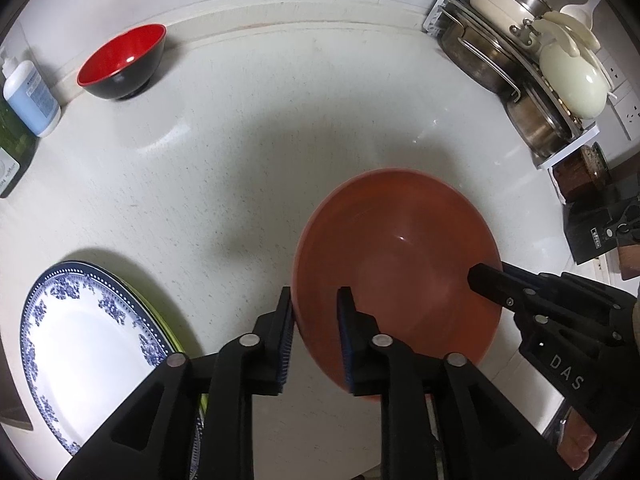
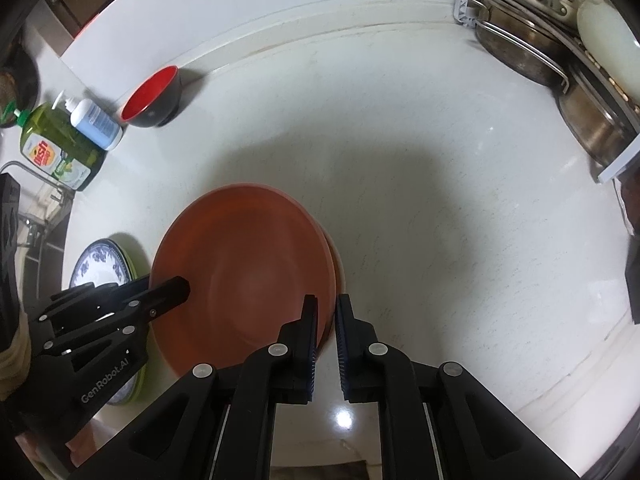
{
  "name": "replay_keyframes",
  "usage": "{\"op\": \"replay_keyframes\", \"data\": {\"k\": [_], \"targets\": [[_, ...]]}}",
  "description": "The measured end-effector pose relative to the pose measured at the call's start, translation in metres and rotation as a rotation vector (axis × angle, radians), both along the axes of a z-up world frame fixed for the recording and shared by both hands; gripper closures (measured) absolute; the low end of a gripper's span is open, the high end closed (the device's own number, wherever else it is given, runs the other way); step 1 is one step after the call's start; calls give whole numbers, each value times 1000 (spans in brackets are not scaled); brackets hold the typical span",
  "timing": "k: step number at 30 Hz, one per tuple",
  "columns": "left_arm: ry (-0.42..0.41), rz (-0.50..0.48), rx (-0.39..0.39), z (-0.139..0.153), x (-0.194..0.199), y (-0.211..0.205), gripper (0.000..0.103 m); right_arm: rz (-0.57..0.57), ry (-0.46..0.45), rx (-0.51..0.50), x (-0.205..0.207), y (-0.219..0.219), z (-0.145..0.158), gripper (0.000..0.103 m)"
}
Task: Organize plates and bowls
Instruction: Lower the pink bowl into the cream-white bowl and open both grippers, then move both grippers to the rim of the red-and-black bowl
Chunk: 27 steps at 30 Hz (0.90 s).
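Note:
A large orange-brown bowl (image 1: 400, 256) is held between both grippers above the white counter (image 1: 248, 128). My left gripper (image 1: 316, 328) straddles its left rim, one finger outside, one inside; the pads look slightly apart from the rim. My right gripper (image 2: 326, 332) is closed on the bowl's (image 2: 244, 264) right rim. A blue-and-white plate (image 1: 84, 344) lies on a green plate at the lower left. A red-and-black bowl (image 1: 124, 60) stands at the back left by the wall.
A dish rack (image 1: 532, 80) with steel pots and a cream lid stands at the back right. A blue-white pump bottle (image 1: 30, 96) and green dish soap (image 2: 56, 148) stand at the left edge by the sink. A dark box (image 1: 596, 220) sits at the right.

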<state>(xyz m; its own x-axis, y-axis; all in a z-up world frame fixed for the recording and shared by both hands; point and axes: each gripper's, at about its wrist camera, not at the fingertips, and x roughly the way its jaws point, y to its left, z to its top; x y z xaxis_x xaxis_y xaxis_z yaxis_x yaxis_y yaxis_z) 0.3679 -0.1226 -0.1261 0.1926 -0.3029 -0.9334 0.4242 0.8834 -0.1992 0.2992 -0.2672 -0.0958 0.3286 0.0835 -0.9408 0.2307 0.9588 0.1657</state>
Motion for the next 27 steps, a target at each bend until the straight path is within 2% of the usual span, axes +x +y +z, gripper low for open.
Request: {"op": "replay_keyframes", "data": {"k": [4, 9, 11, 13, 17, 24, 27], "targets": [[-4, -2, 2, 0, 0, 0, 70, 12, -1, -2, 1, 2, -1, 91], [-39, -2, 8, 7, 0, 1, 59, 11, 2, -1, 1, 1, -4, 85], [-56, -1, 8, 11, 0, 2, 56, 13, -8, -8, 1, 1, -2, 72], [-81, 3, 9, 18, 0, 4, 54, 12, -23, -25, -1, 2, 1, 68], [-140, 18, 7, 32, 4, 11, 50, 4, -47, -47, -3, 2, 9, 67], [-241, 53, -4, 64, 18, 32, 37, 23, -142, -59, 8, 14, 42, 67], [-271, 73, 4, 74, 27, 41, 36, 45, -175, -66, 20, 23, 54, 67]]}}
